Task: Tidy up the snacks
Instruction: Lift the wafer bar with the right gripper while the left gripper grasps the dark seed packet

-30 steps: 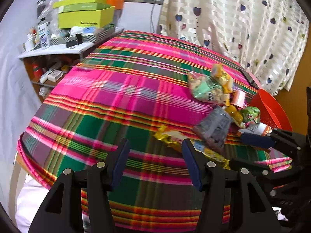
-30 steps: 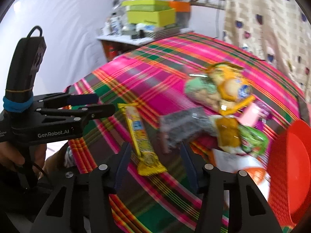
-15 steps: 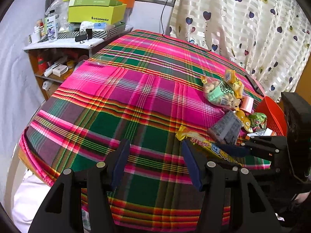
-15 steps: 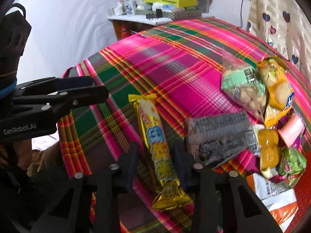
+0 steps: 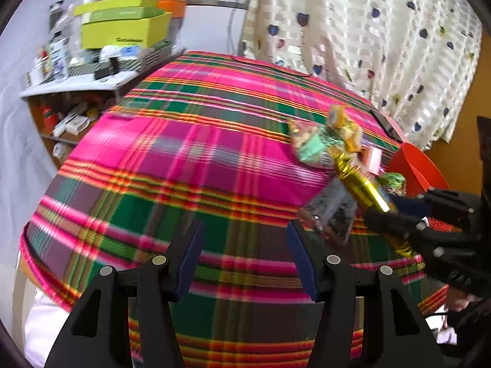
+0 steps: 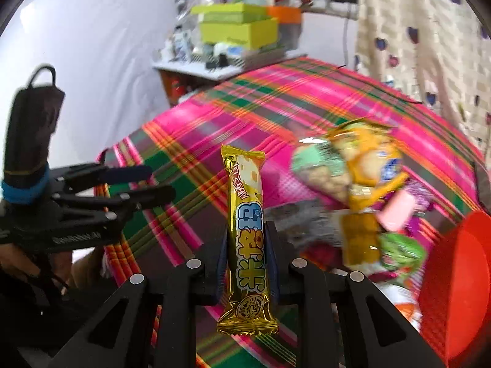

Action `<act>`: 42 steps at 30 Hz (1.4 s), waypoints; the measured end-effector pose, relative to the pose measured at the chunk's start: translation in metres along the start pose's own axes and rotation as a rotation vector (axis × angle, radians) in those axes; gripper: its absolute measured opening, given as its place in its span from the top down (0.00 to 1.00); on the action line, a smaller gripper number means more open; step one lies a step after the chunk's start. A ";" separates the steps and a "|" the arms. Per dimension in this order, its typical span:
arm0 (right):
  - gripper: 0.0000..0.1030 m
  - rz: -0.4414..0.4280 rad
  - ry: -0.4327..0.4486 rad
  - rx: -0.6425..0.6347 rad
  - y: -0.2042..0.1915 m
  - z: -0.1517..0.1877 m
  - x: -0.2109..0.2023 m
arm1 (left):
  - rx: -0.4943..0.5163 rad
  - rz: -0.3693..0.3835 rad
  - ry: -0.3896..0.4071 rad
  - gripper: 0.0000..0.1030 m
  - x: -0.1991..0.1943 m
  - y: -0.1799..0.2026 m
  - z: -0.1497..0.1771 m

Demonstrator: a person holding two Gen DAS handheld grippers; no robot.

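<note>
**Gold snack bar lifted clear of the pile**

The right gripper (image 6: pixel 245 245) had its fingers (image 6: pixel 271 260) clamped on the gold snack bar (image 6: pixel 245 230), pinching it across its width near the lower half, so the wrapper stood lengthwise between them with its top end poking out ahead and its crimped tail hanging back toward the camera. Held that way the bar looked lifted off the plaid desk (image 5: pixel 190 159), probably to keep it from dragging through the other packets. Those lay in a loose heap (image 6: pixel 353 184) ahead and to the right of the fingers, and the red basket (image 6: pixel 454 276) sat further right, near the desk edge. I guessed it was the bar's destination.

The right hand tilted forward and down. The left gripper (image 5: pixel 245 257), pitched down much the same, hung over bare cloth with its fingers apart and nothing between them. From its view the bar (image 5: pixel 359 181) showed off to the right of its fingers.
</note>
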State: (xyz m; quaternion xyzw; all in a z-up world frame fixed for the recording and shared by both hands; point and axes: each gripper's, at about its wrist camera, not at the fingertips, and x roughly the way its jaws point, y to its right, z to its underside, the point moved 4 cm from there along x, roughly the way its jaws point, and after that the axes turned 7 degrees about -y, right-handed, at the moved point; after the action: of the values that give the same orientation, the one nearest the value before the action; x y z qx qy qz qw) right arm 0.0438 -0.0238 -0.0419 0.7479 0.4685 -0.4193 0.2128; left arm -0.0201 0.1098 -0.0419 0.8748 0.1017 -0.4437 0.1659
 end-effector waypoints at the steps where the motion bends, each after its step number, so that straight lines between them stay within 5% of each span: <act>1: 0.80 0.010 0.012 0.016 0.006 0.002 -0.008 | 0.020 0.013 -0.003 0.45 0.003 0.007 -0.002; 23: 0.80 0.119 0.107 0.187 0.069 0.030 -0.067 | 0.437 0.172 -0.085 0.39 0.054 0.099 -0.038; 42: 0.80 0.111 0.105 0.214 0.077 0.033 -0.068 | 0.500 0.108 -0.116 0.44 0.086 0.106 -0.029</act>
State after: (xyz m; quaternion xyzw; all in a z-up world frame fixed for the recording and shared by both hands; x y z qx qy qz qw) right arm 0.0834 -0.1193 -0.0099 0.8121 0.3894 -0.4147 0.1301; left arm 0.0859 0.0249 -0.0743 0.8659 -0.0678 -0.4950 -0.0263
